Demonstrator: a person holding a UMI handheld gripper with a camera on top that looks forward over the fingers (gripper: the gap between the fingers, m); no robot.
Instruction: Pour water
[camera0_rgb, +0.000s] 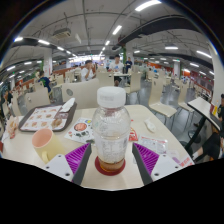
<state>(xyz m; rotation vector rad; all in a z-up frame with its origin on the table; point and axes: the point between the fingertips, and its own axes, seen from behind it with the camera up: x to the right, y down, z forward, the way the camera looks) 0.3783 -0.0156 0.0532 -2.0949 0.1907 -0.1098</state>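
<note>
Clear capped bottle (111, 132), upright between fingers (78, 163)

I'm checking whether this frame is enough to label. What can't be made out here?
- Bottle: its base, hidden by the gripper.
- Grip: whether the fingers press the bottle is unclear.
- Cup: its contents, too small to tell.
- Tray: the items on it are blurred.

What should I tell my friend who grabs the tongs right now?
Tongs: closed on the water bottle, which is upright with its white cap on.
Pink cup: on the table, left of the bottle.
Glass: right of the bottle, by the right finger.
Tray: farther back on the left.
Done: bottle looks gripped.
Left: cap probably has to come off, then pour. Which cup is meant, I cannot tell.
</note>
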